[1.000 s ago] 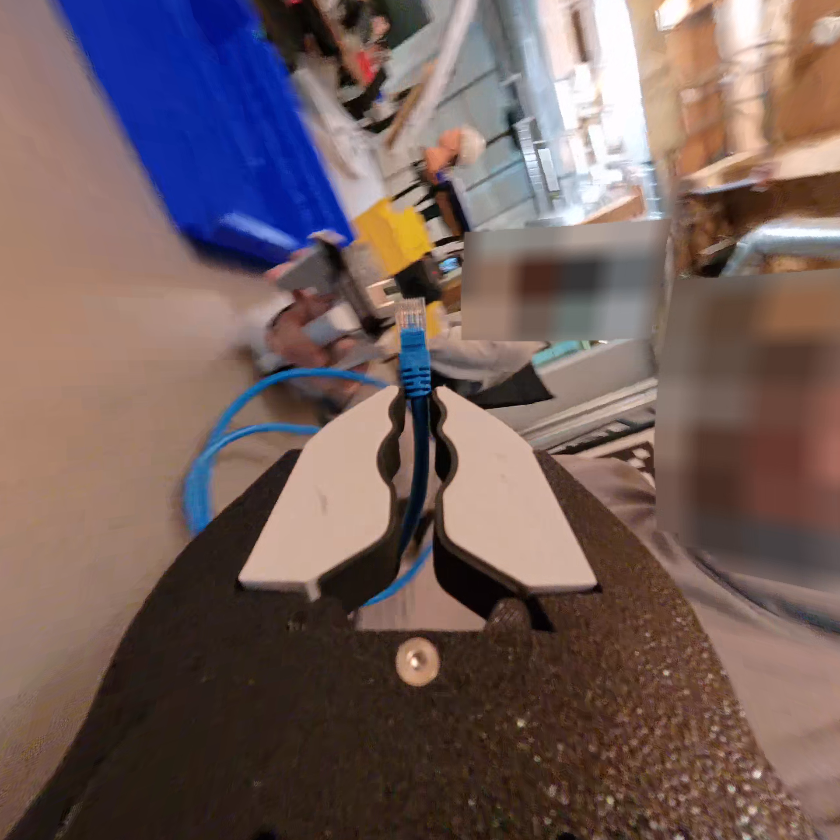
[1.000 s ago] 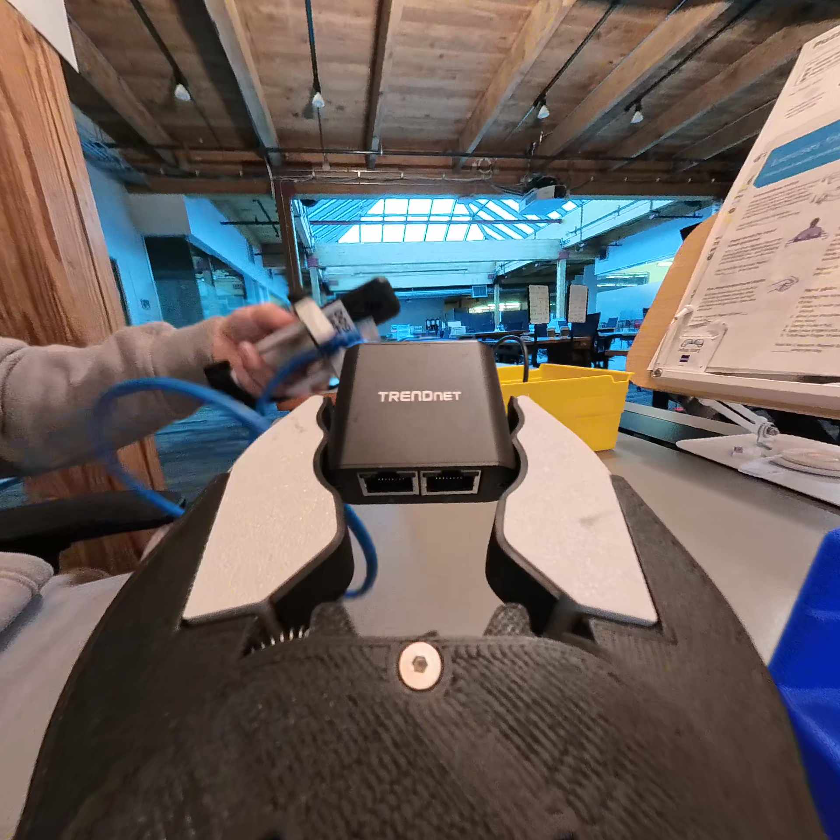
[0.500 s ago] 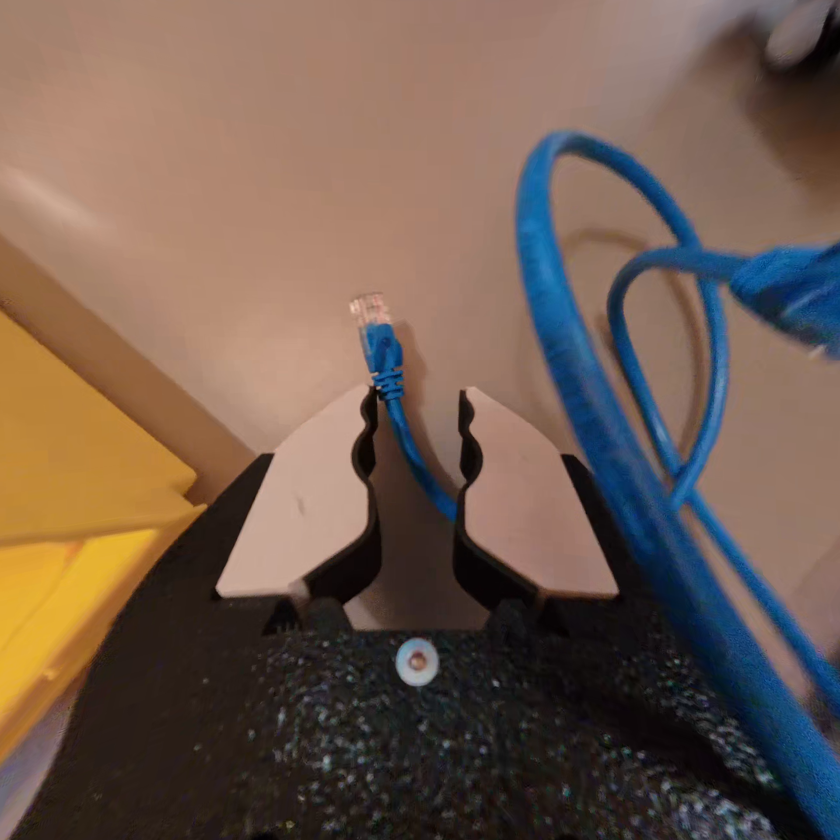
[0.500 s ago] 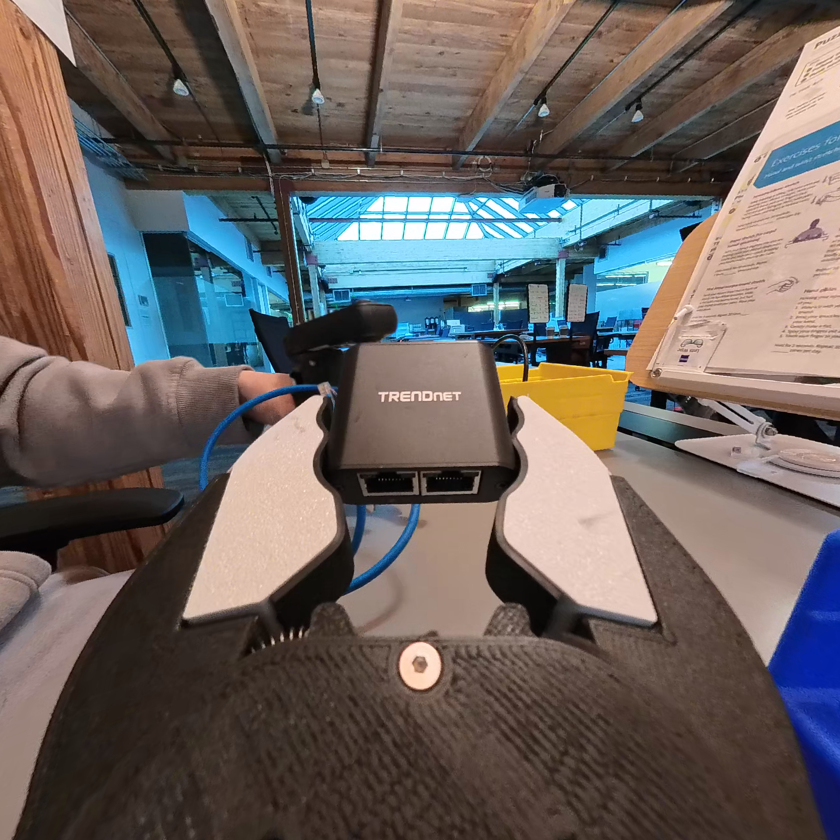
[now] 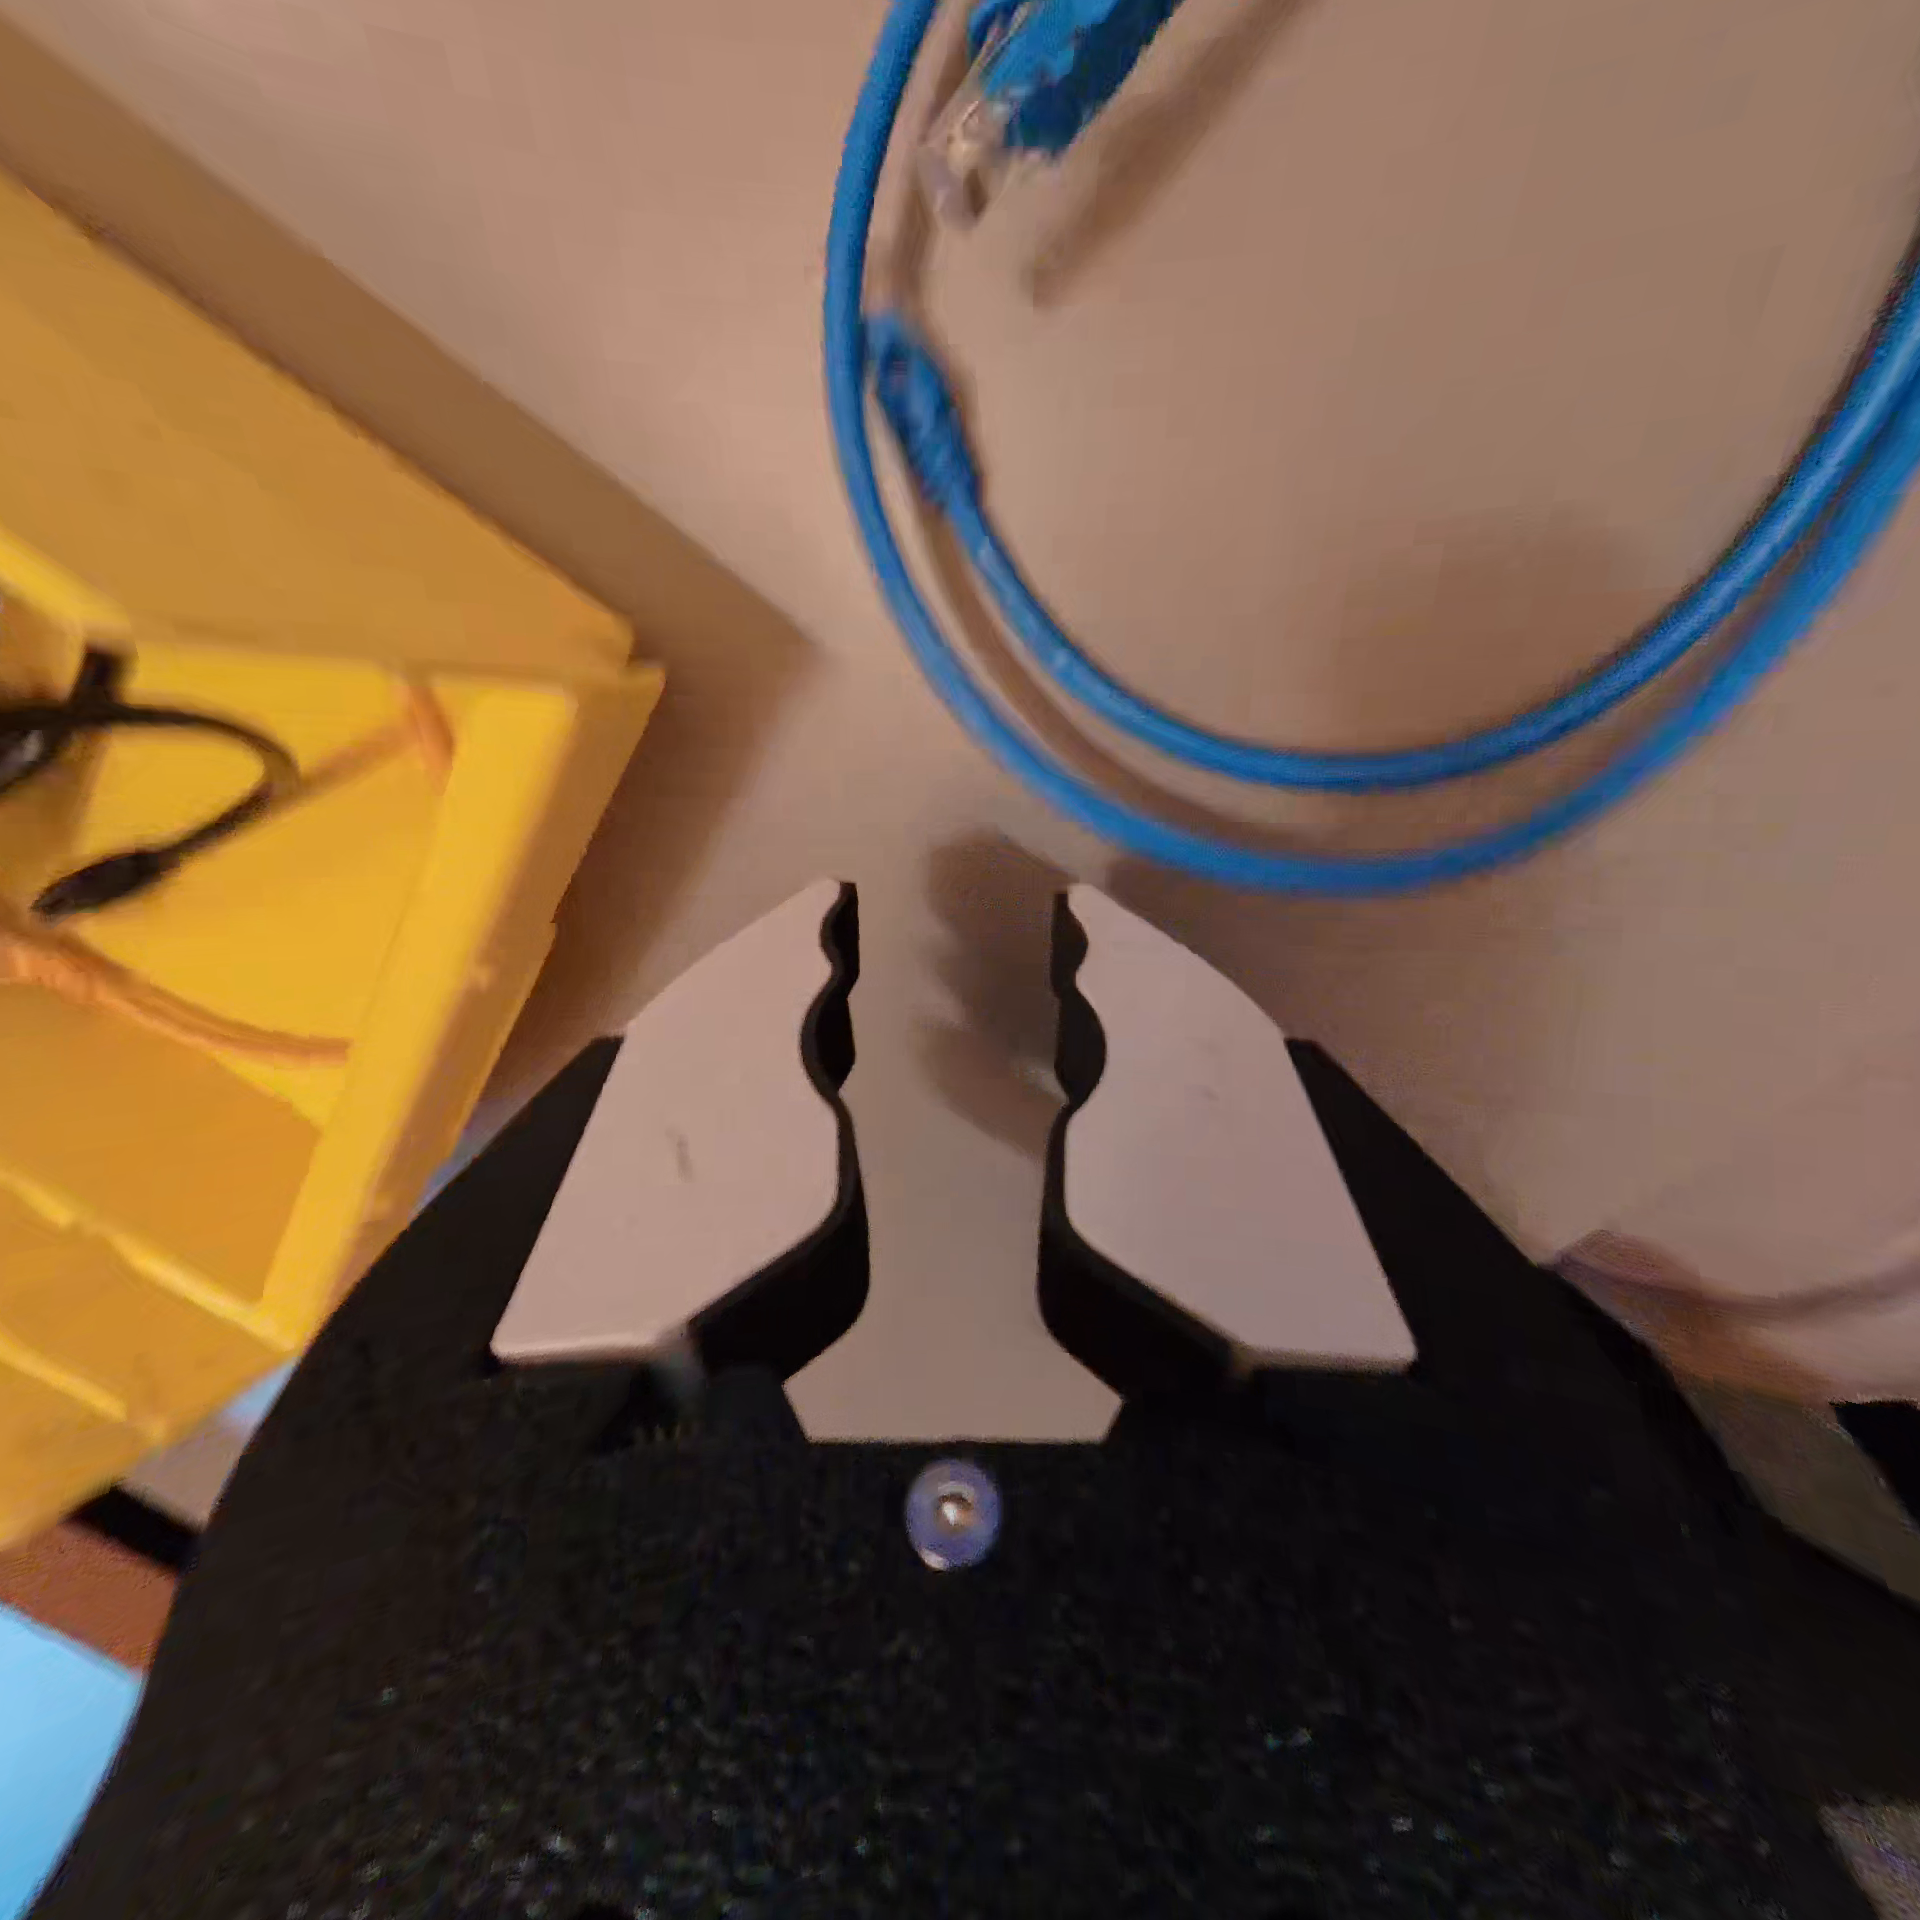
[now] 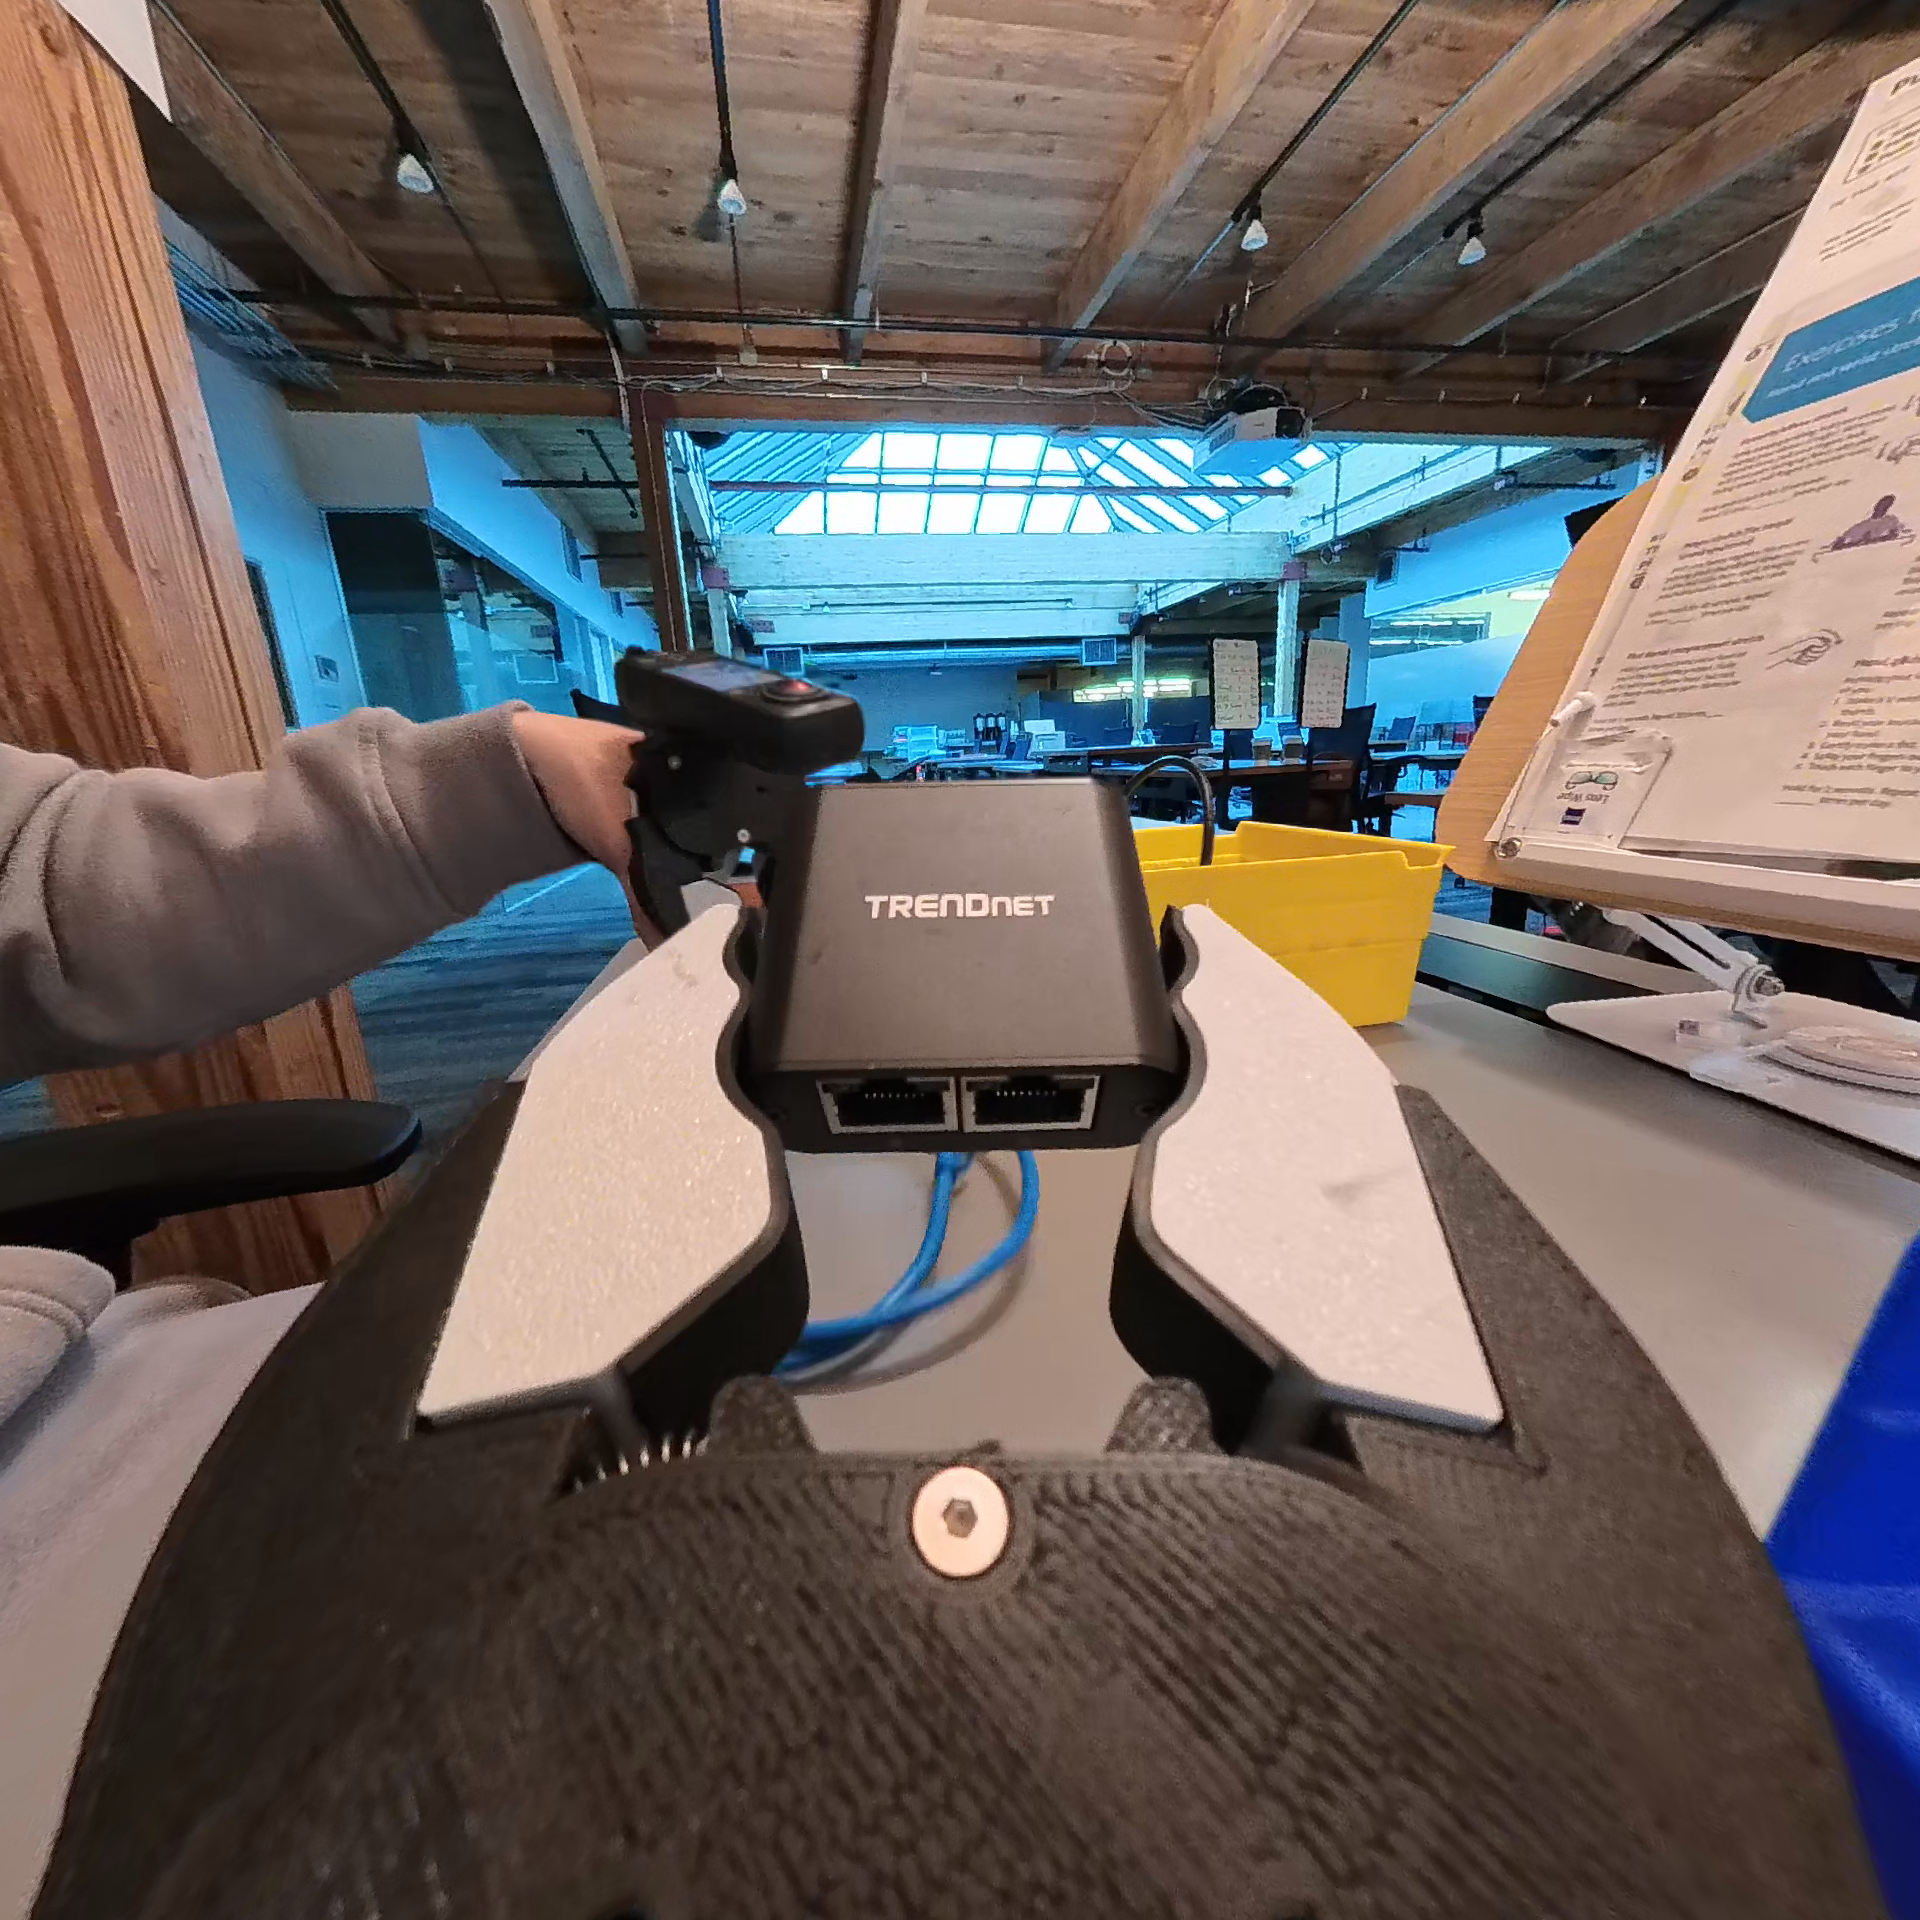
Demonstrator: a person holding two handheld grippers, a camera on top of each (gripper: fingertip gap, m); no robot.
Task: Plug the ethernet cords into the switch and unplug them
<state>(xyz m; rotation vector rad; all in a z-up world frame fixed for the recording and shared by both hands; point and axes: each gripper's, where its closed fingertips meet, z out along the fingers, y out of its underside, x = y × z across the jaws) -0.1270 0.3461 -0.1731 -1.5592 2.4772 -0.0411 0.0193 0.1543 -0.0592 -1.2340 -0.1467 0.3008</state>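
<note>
A: While the left gripper (image 5: 954, 899) stands with its white fingers (image 5: 727, 1122) narrowly parted and nothing between them, log the cord first. Where is it?

B: Item one: blue round-jacketed ethernet cord (image 5: 1195, 769), lying loose on the beige table top (image 5: 623, 260) in the upper right of the left wrist view. One clear plastic plug (image 5: 961, 156) sits near the top edge, blurred. A second booted end (image 5: 920, 405) lies against the loop, upper centre.

A: And the switch?

B: Item two: small black box-shaped metal switch (image 6: 961, 935), centre of the right wrist view, clamped between the fingers of the right gripper (image 6: 961, 920). Both ports (image 6: 961, 1101) face the camera, empty. The cord shows again on the table beneath it.

A: Other stock?

B: Yellow plastic bin (image 5: 260, 831), left of the left wrist view, holding a thin black cable (image 5: 156, 790) and an orange one; a tilted document stand (image 6: 1714, 623) at the right edge of the right wrist view.

A: Risks?

B: Judged only: the plug is flat on the table, so closing on it may pinch the jacket rather than the boot, leaving it skewed for the port. Its latch side is too blurred to tell; wrong way up, it would jam. A dragged loop could tug the held switch askew.
</note>
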